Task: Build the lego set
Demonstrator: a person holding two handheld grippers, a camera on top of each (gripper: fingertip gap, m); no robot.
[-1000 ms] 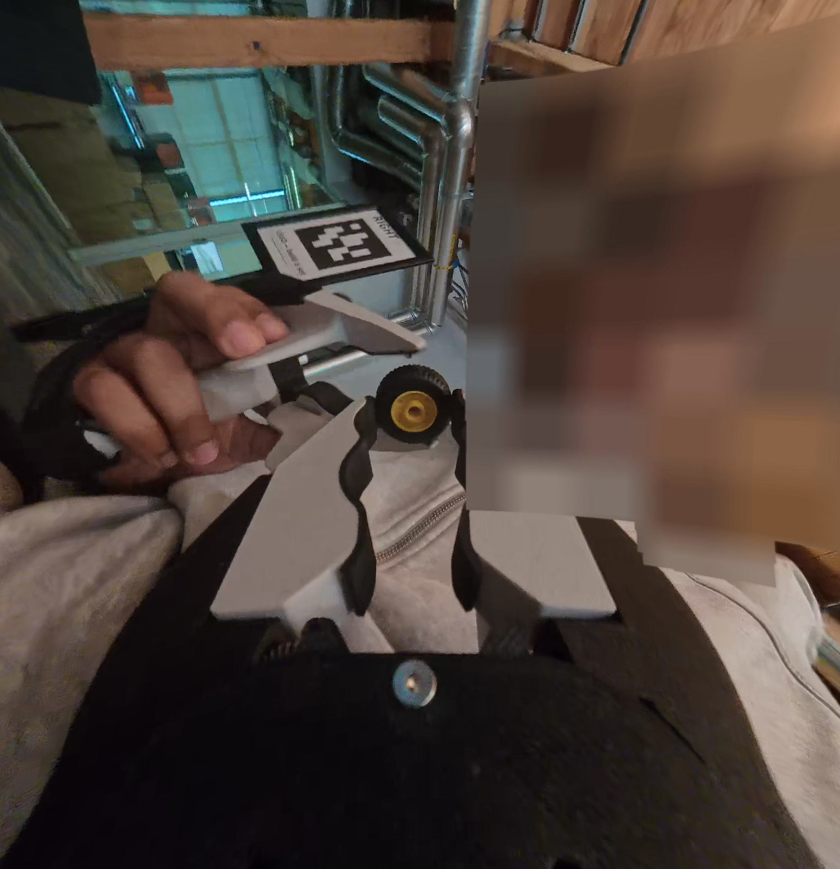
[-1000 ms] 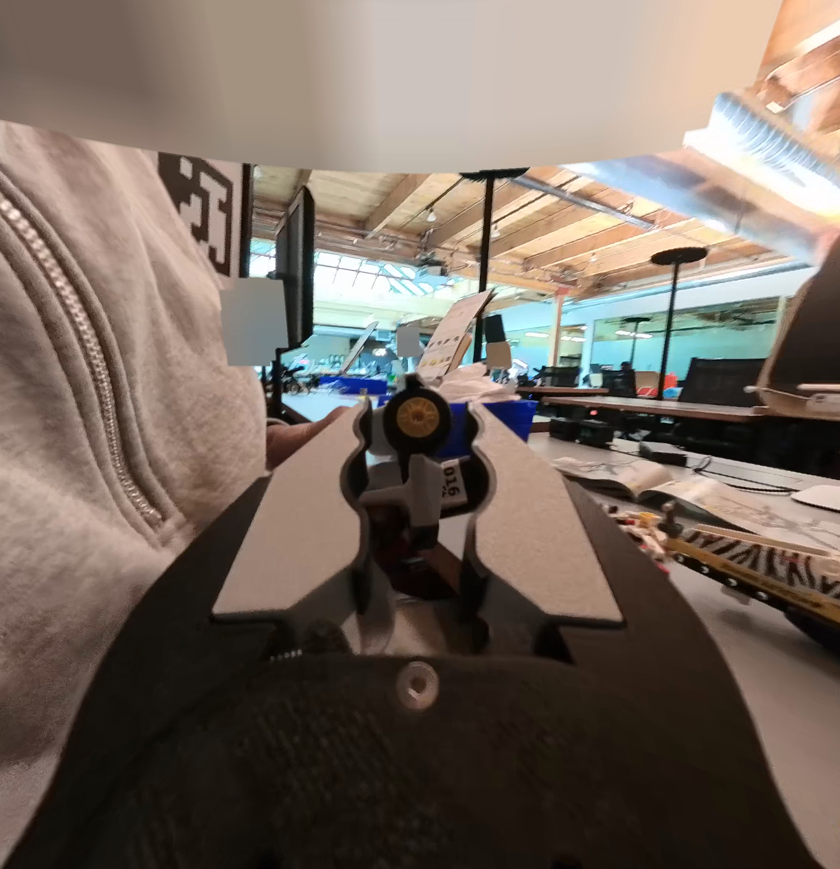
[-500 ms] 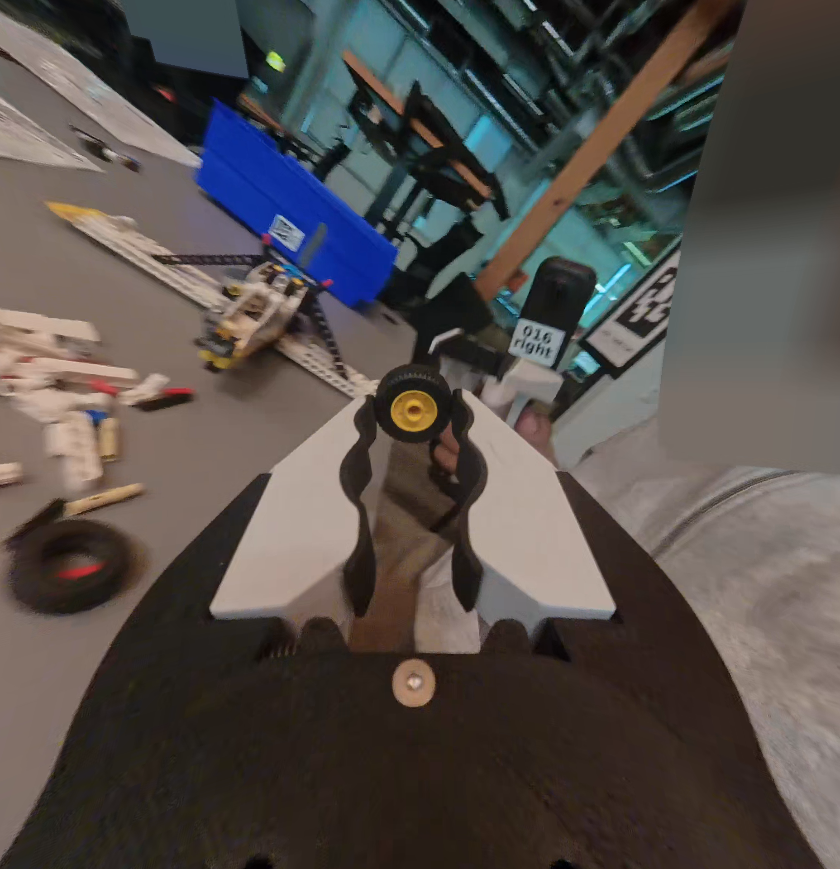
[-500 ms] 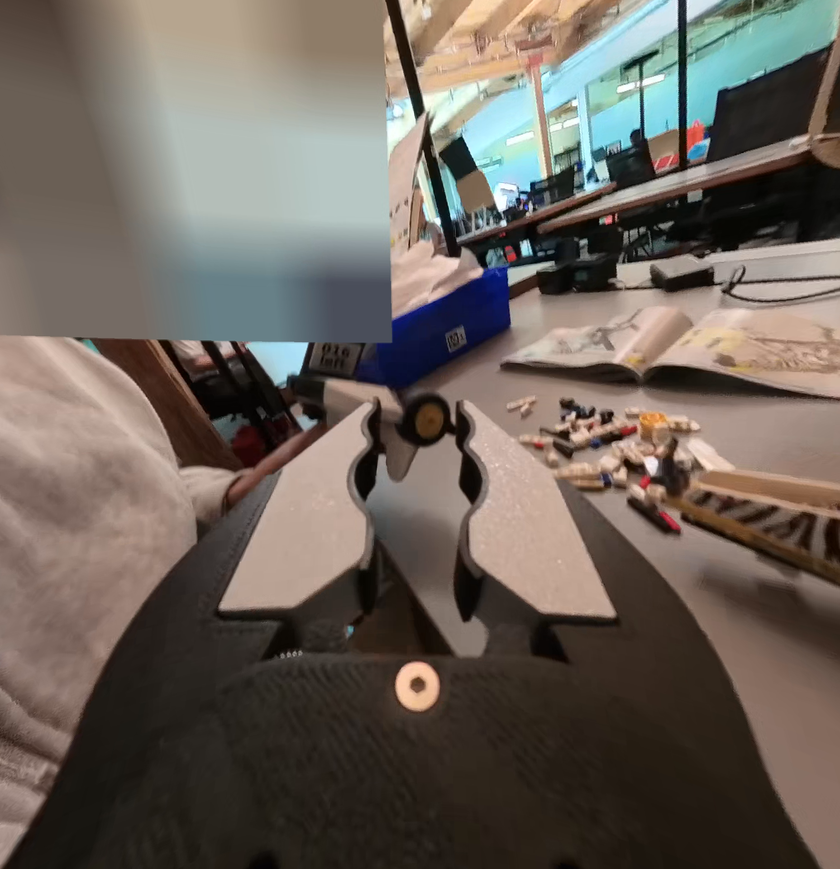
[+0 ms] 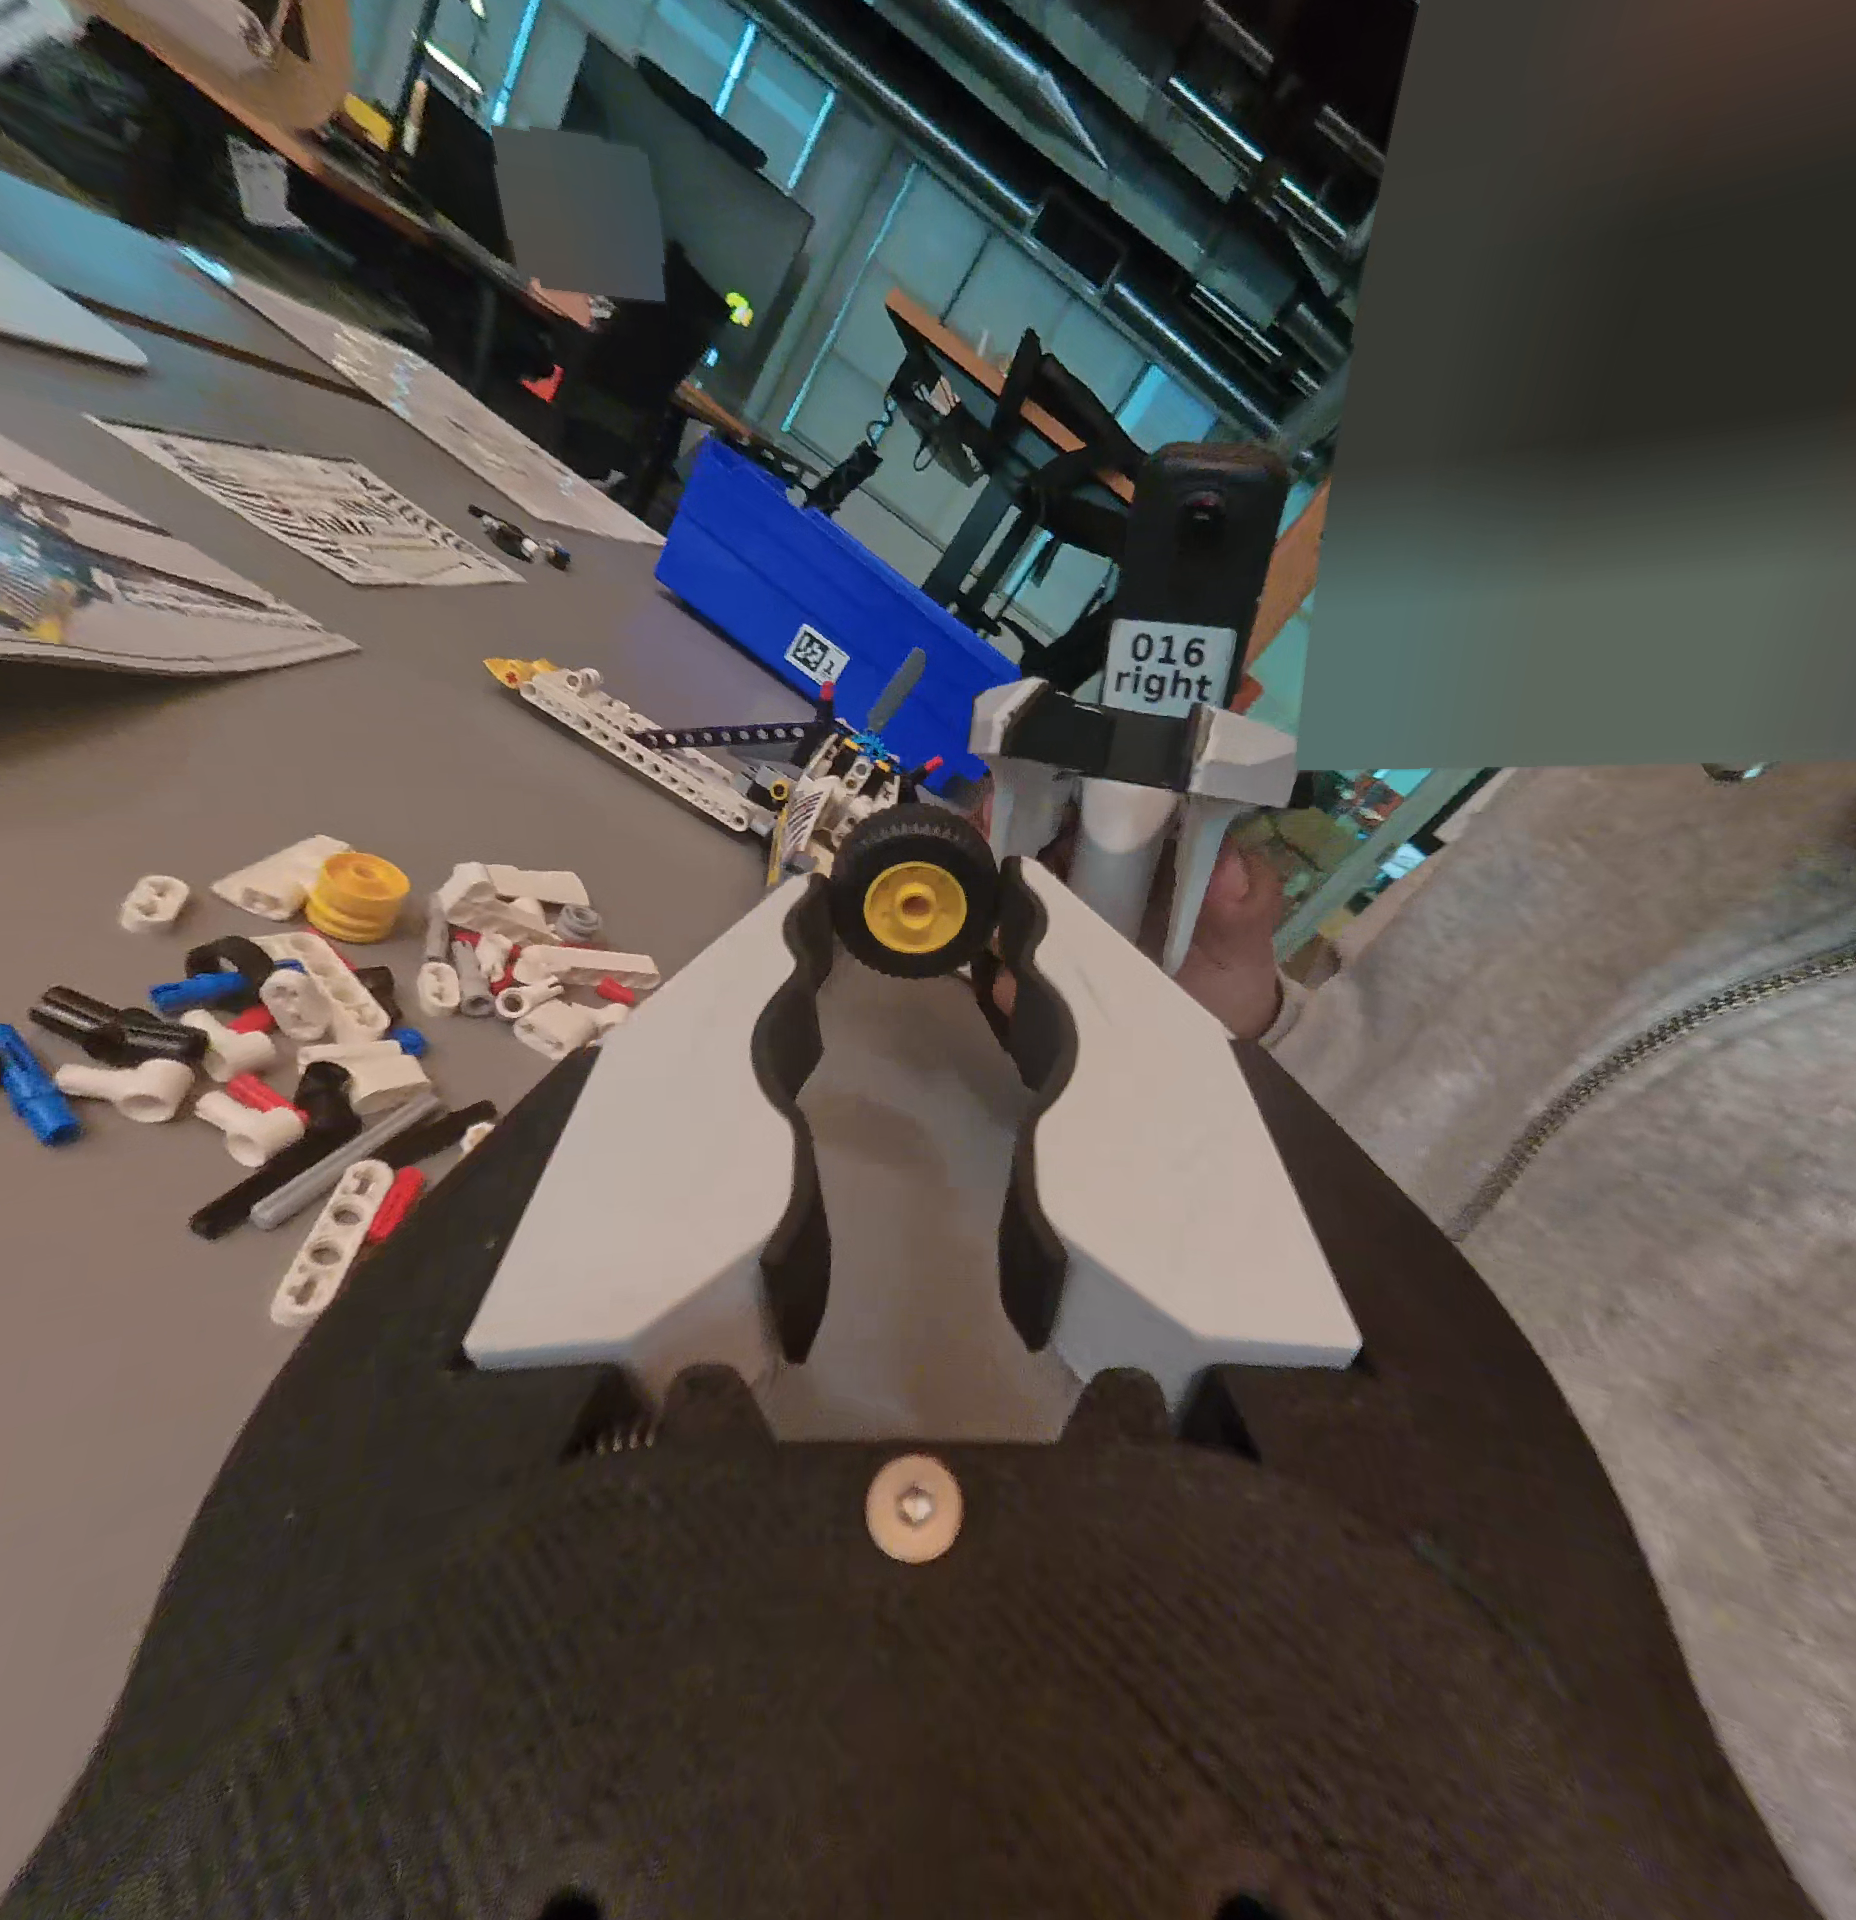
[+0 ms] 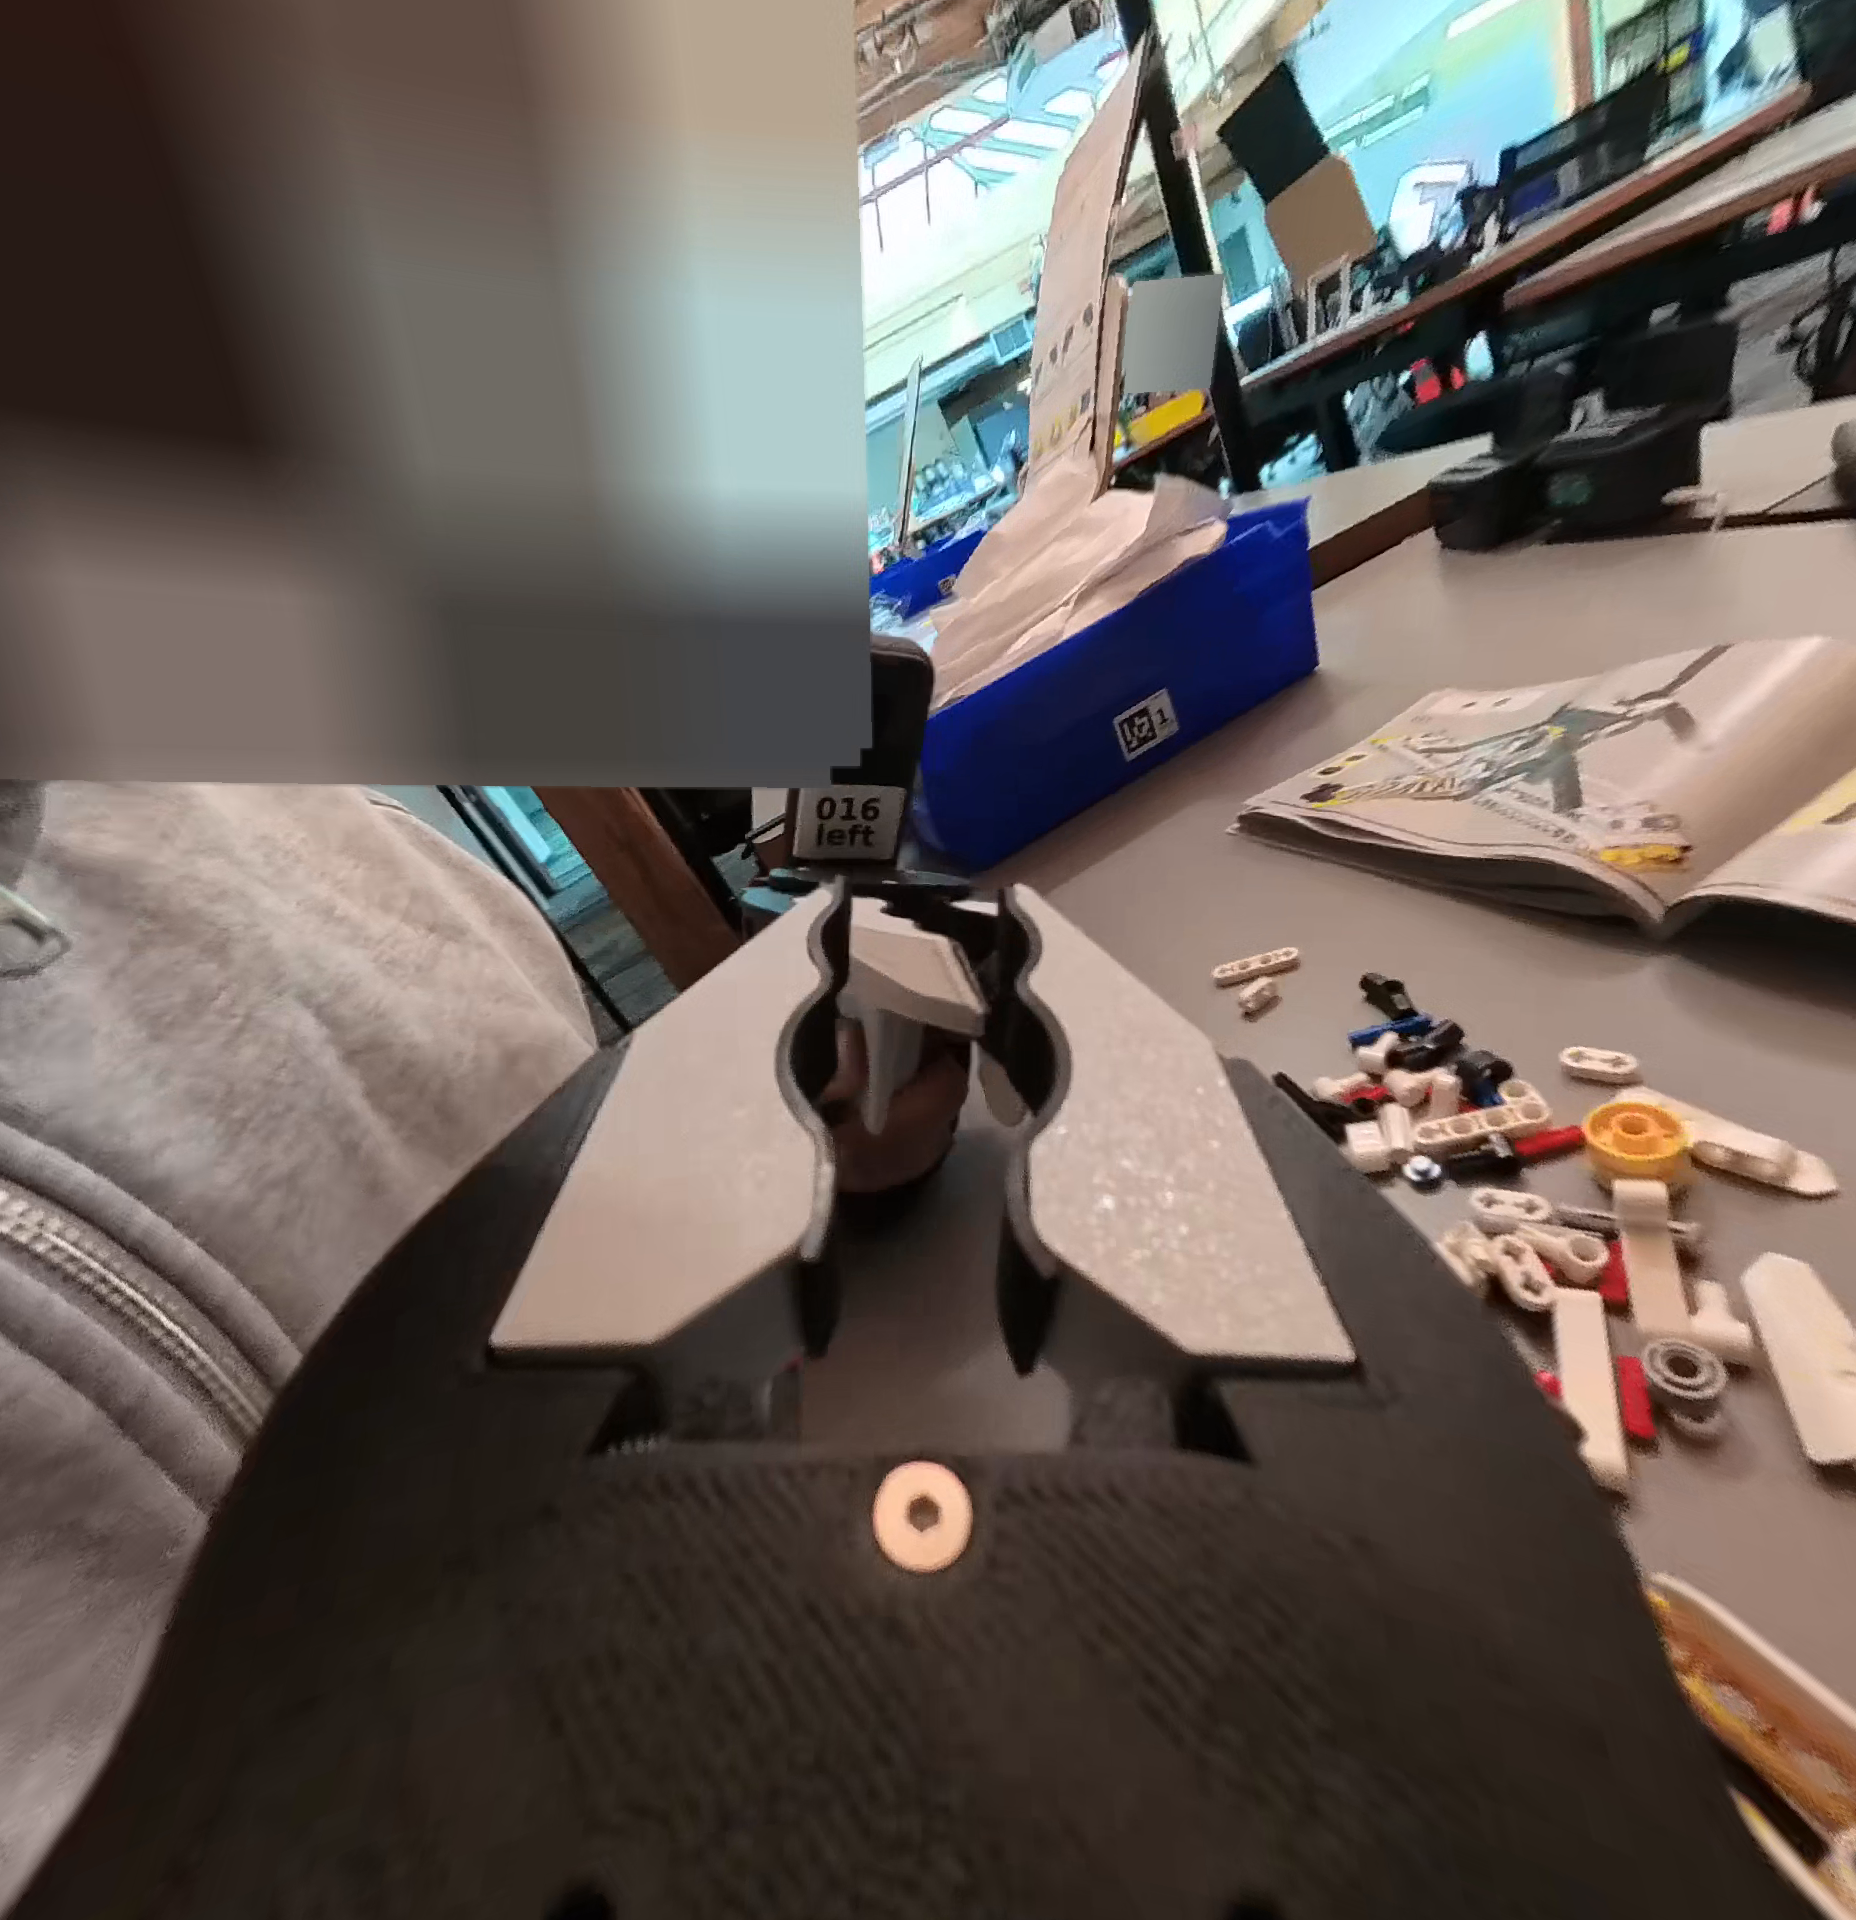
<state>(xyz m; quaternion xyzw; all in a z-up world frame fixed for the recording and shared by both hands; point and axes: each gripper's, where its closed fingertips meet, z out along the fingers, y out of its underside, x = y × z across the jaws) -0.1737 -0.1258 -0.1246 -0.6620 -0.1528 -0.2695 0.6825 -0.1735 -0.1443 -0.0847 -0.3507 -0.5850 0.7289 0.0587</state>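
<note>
My left gripper (image 5: pixel 913 894) is shut on a small black tyre with a yellow hub (image 5: pixel 913 906), held at the fingertips above the grey table. My right gripper (image 6: pixel 922 920) is open and empty. It faces the left gripper (image 6: pixel 908 977), and it shows just behind the wheel in the left wrist view (image 5: pixel 1121 748). The wheel does not show clearly in the right wrist view. A part-built model with a long white beam (image 5: pixel 695 743) lies on the table beyond the wheel. Loose white, black, red and blue pieces (image 5: pixel 311 1029) lie to the left, among them a yellow hub (image 5: pixel 358 894).
A blue bin (image 6: pixel 1111 675) stands at the back of the table. An open instruction booklet (image 6: pixel 1578 790) lies beyond the loose pieces (image 6: pixel 1526 1143). Printed sheets (image 5: pixel 321 509) lie far left. The person's grey zipped sweater (image 6: pixel 228 1039) fills one side of each view. The gap from one gripper's tips to the other's is roughly 4 cm.
Both views have swung from the person's body down toward the table. The left gripper still holds the wheel. The right gripper's tips have come away from the wheel.
</note>
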